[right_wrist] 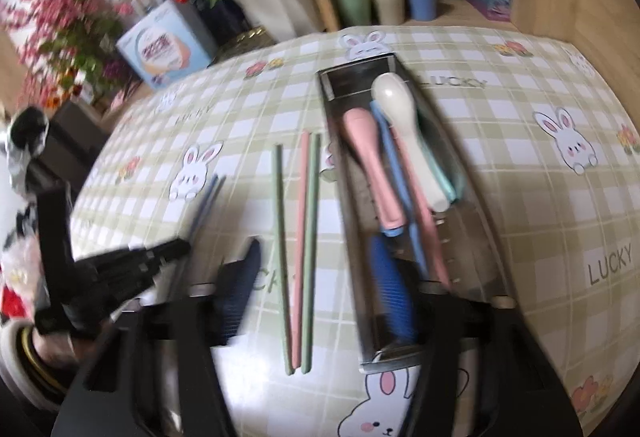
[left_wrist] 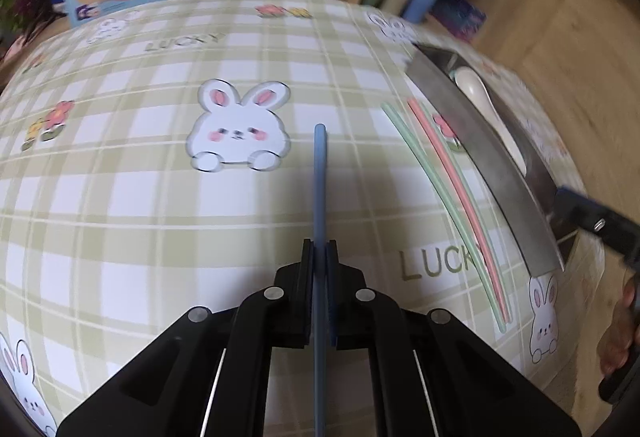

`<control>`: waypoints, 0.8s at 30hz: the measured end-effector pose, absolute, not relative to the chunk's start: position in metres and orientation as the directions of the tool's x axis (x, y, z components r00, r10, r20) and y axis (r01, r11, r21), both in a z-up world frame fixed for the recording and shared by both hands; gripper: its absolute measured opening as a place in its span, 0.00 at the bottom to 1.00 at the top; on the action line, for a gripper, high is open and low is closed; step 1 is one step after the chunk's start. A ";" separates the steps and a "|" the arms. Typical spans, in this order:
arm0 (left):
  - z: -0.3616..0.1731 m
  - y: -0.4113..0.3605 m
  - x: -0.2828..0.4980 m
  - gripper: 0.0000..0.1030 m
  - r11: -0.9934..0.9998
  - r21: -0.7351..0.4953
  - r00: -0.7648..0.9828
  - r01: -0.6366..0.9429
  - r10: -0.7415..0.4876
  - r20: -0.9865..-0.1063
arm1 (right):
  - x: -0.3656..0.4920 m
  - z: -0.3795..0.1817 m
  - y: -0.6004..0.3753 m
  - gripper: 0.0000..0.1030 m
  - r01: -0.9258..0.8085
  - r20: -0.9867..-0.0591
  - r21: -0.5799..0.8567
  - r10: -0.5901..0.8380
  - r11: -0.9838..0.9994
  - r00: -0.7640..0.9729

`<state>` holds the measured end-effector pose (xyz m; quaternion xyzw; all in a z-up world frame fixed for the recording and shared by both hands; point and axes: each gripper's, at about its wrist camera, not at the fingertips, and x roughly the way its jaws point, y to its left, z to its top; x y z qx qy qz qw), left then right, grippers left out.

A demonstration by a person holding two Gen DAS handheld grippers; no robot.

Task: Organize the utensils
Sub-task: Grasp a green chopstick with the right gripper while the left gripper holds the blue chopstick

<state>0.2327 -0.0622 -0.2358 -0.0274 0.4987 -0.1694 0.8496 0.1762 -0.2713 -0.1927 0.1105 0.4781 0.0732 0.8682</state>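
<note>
Table under a green-checked rabbit-print cloth point(right_wrist: 520, 197). Lying on it: a metal tray point(right_wrist: 476, 237) at right; two green chopsticks point(right_wrist: 280, 237) and one pink chopstick point(right_wrist: 301, 237) just left of the tray.

green-checked bunny tablecloth point(left_wrist: 120, 197), blue chopstick point(left_wrist: 320, 177), pink and green chopsticks point(right_wrist: 298, 237), white spoon point(right_wrist: 404, 125)

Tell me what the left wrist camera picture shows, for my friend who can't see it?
The left tool is shut on a blue chopstick that points forward over a green checked tablecloth with bunnies. To the right, green and pink chopsticks lie beside a metal tray holding a white spoon.
</note>
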 end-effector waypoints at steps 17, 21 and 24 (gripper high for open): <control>-0.208 -0.007 0.220 0.06 0.922 -0.321 0.542 0.216 -0.387 -0.746 | 0.217 -0.230 -0.194 0.18 -0.085 -0.892 0.066 0.097 0.994 0.442; -0.208 0.001 0.218 0.06 0.921 -0.332 0.549 0.206 -0.389 -0.740 | 0.220 -0.237 -0.198 0.18 -0.041 -0.889 0.049 0.062 0.998 0.453; -0.211 0.004 0.219 0.06 0.918 -0.346 0.544 0.193 -0.394 -0.741 | 0.221 -0.242 -0.198 0.18 -0.034 -0.892 0.056 0.066 0.998 0.448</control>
